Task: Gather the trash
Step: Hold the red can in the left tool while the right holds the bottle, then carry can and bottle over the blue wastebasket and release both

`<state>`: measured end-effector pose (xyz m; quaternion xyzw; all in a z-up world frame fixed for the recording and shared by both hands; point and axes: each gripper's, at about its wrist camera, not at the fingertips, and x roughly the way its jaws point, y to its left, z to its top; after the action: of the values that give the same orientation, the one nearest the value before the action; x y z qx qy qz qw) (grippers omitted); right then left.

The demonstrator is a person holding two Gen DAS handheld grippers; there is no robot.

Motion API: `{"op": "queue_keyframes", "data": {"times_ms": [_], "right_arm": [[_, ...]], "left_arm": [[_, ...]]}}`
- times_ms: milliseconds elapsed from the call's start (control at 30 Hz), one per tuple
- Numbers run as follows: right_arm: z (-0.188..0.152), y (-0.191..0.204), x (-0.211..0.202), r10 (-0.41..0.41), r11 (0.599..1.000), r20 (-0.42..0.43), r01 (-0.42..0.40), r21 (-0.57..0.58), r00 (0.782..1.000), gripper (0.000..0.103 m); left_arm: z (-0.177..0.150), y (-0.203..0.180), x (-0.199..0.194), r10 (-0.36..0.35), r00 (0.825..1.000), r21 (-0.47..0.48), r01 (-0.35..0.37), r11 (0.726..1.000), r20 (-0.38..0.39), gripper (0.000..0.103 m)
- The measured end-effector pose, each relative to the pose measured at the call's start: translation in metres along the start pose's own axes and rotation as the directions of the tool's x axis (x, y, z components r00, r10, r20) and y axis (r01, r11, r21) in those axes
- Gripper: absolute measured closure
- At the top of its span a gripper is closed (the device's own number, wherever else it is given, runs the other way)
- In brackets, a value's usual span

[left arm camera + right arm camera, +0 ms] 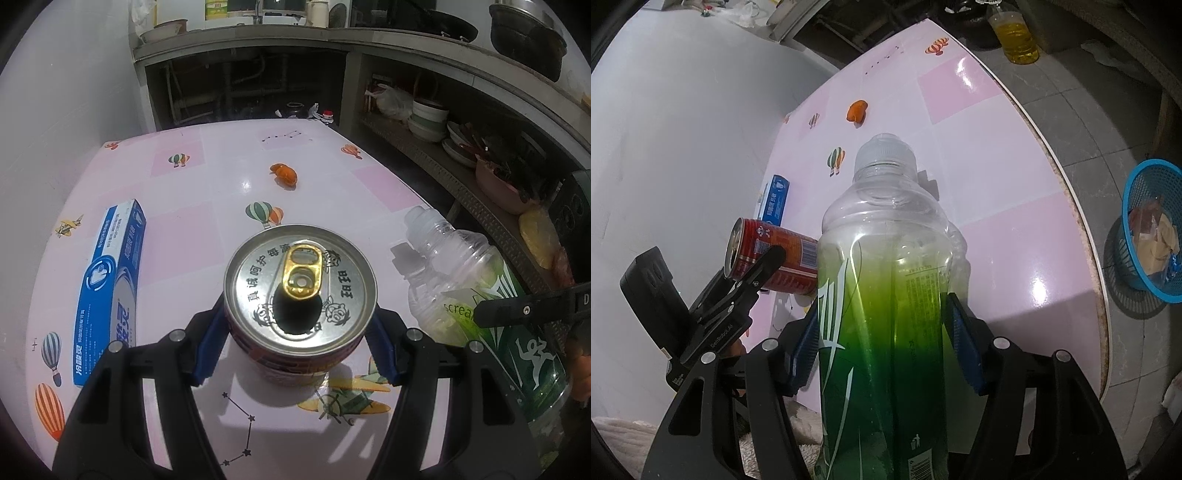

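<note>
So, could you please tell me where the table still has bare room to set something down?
Free: the far half of the table beyond the orange peel, and the stretch between the toothpaste box and the can. Crowded: the near right, where the can and bottle stand close together.

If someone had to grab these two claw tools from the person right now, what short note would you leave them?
Left gripper: shut on the opened red drink can with the gold pull tab, above the pink patterned table.
Right gripper: shut on the clear plastic bottle with the green label.
Still on the table: the blue toothpaste box and the small orange scrap.
The blue mesh basket on the floor already holds some wrappers.
Left: probably drop can and bottle there, then fetch the rest.
</note>
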<state>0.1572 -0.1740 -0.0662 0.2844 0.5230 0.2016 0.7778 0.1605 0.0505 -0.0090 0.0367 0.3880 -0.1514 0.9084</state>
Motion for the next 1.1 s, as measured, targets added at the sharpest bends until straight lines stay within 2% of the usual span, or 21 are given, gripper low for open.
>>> {"op": "queue_keyframes", "data": {"times_ms": [400,533,633,733,833,967,1100], "right_arm": [[0.002,0.007,-0.010,0.032,0.999,0.056,-0.032,0.006,0.998,0.041],[-0.001,-0.003,-0.031,0.061,0.997,0.113,-0.065,0.032,0.992,0.041],[-0.004,-0.017,-0.056,0.054,0.996,0.176,-0.066,0.059,0.983,0.041],[-0.006,-0.033,-0.085,0.036,0.994,0.239,-0.060,0.094,0.970,0.041],[-0.015,-0.055,-0.120,-0.013,0.989,0.324,-0.036,0.146,0.946,0.041],[-0.030,-0.086,-0.153,-0.069,0.974,0.398,-0.025,0.224,0.915,0.041],[-0.047,-0.124,-0.168,-0.127,0.949,0.426,-0.016,0.316,0.896,0.041]], "left_arm": [[0.015,-0.001,-0.015,-0.055,0.998,0.028,0.054,0.998,0.035,0.040],[0.028,-0.016,-0.016,-0.089,0.995,0.076,0.086,0.993,0.042,0.040],[0.042,-0.034,-0.016,-0.140,0.989,0.114,0.134,0.984,0.053,0.040],[0.060,-0.057,-0.013,-0.215,0.975,0.145,0.205,0.968,0.056,0.040],[0.077,-0.085,-0.008,-0.275,0.960,0.186,0.262,0.947,0.048,0.040],[0.093,-0.130,0.002,-0.359,0.933,0.249,0.345,0.905,0.009,0.040],[0.106,-0.178,0.021,-0.422,0.905,0.292,0.417,0.861,-0.051,0.040]]}}
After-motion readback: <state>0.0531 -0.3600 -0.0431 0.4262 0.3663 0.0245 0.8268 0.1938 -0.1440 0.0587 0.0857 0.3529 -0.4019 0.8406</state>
